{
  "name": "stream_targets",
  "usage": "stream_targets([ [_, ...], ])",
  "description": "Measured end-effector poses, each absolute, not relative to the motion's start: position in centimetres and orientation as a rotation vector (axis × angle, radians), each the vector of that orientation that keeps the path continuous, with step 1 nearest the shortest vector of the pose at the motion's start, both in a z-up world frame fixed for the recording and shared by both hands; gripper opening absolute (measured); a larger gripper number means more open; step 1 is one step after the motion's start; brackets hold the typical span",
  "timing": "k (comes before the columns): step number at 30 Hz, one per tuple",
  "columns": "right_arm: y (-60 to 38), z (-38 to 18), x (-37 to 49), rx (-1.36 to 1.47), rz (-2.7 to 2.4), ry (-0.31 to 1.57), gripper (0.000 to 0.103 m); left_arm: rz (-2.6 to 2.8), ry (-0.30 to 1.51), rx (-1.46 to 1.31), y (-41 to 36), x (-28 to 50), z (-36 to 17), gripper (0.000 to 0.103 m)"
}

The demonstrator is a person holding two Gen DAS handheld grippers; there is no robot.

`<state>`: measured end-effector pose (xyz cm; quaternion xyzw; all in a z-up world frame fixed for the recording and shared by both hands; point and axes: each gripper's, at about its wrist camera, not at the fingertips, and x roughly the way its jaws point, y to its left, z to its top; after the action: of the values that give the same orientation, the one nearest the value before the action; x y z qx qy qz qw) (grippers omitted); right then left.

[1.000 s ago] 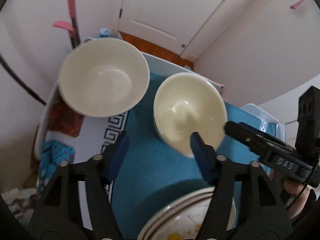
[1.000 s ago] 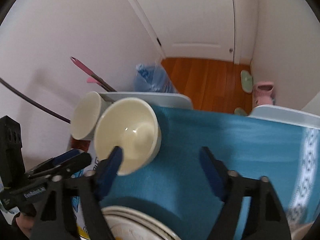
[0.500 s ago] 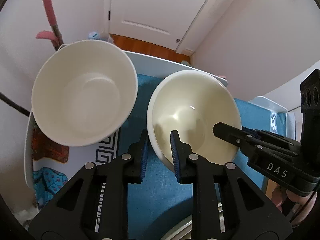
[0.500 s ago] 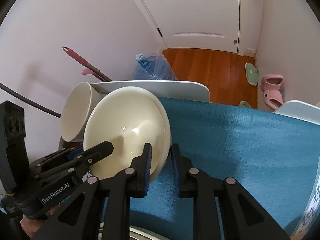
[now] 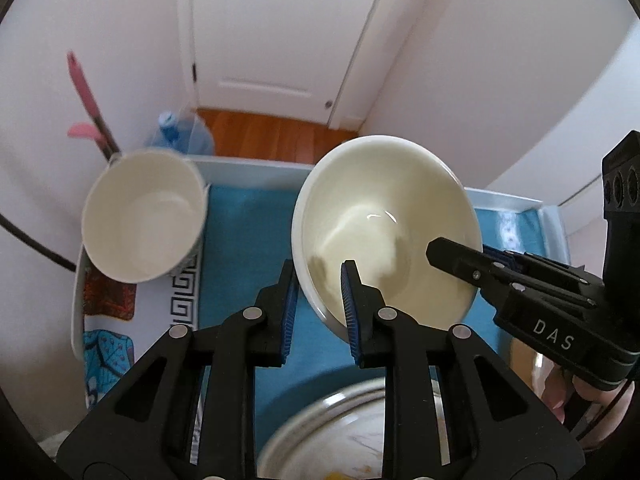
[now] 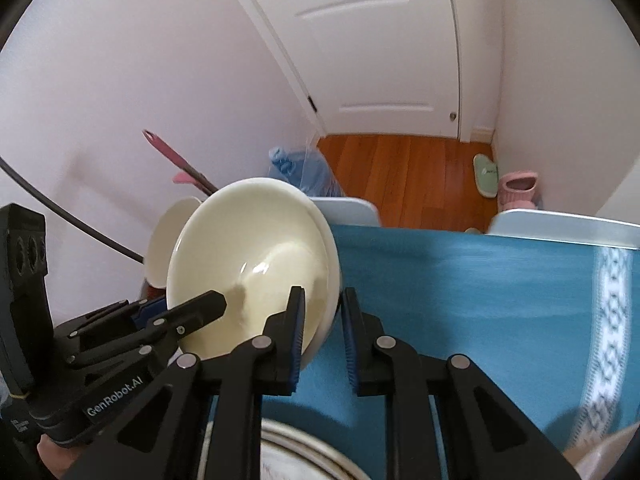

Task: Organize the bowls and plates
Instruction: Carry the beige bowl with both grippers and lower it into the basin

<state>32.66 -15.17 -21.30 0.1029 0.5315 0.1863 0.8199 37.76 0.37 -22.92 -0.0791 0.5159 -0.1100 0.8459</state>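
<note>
A cream bowl (image 5: 384, 232) is held above the teal cloth by both grippers. My left gripper (image 5: 320, 296) is shut on its near left rim. My right gripper (image 6: 322, 328) is shut on its right rim; the bowl also shows in the right wrist view (image 6: 256, 256), tilted. A taller white bowl (image 5: 144, 216) stands at the table's back left; its edge shows behind the cream bowl (image 6: 164, 240). A stack of plates (image 5: 352, 436) with food marks lies on the cloth at the near edge, below the grippers, and shows in the right wrist view (image 6: 296, 456).
The table (image 5: 256, 168) carries a teal cloth (image 6: 460, 280) and a patterned mat (image 5: 108, 320) at the left. Beyond the back edge are a water jug (image 5: 180, 136), a pink-handled mop (image 5: 86, 96), a door and slippers (image 6: 516, 188) on the wooden floor.
Both grippers closed on the cream bowl's rim from opposite sides about half a second ago. Since then they have lifted it off the cloth and tilted it.
</note>
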Motion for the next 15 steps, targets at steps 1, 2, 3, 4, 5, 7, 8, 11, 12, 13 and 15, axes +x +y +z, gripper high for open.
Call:
stream_targets([
  [1,-16.0,-20.3,31.9,0.219,0.396,1.112,0.017,-0.237,1.076,-0.160,-0.4,37.2,-22.0,0.019],
  [2,-16.8,-19.3,31.2,0.221,0.394,1.092,0.017,-0.242,1.064,-0.156,-1.4,36.8,-21.0,0.019],
  [3,-17.5,-18.7,30.6,0.224,0.392,1.082,0.017,-0.248,1.056,-0.154,-2.1,36.4,-20.2,0.019],
  [4,-18.5,-17.6,29.8,0.227,0.386,1.071,0.017,-0.257,1.045,-0.149,-3.2,35.6,-19.1,0.019],
  [5,-19.3,-16.9,29.1,0.229,0.381,1.060,0.017,-0.261,1.039,-0.146,-3.7,35.3,-18.5,0.019],
  [7,-21.4,-14.8,27.4,0.224,0.372,1.031,0.017,-0.280,1.015,-0.143,-6.1,33.8,-16.6,0.019],
  [8,-22.6,-13.9,26.4,0.220,0.364,1.020,0.017,-0.289,1.004,-0.142,-7.1,33.1,-15.8,0.019],
  [11,-25.8,-11.9,23.8,0.204,0.340,0.995,0.017,-0.315,0.982,-0.132,-10.4,31.3,-14.5,0.019],
  [12,-26.7,-11.6,23.3,0.200,0.333,0.991,0.017,-0.330,0.978,-0.130,-12.0,30.6,-14.2,0.019],
  [13,-28.0,-11.2,22.3,0.197,0.321,0.987,0.017,-0.341,0.979,-0.129,-13.2,30.1,-14.0,0.019],
  [15,-30.2,-10.7,20.9,0.199,0.301,0.985,0.017,-0.367,0.983,-0.128,-15.7,28.9,-14.0,0.019],
])
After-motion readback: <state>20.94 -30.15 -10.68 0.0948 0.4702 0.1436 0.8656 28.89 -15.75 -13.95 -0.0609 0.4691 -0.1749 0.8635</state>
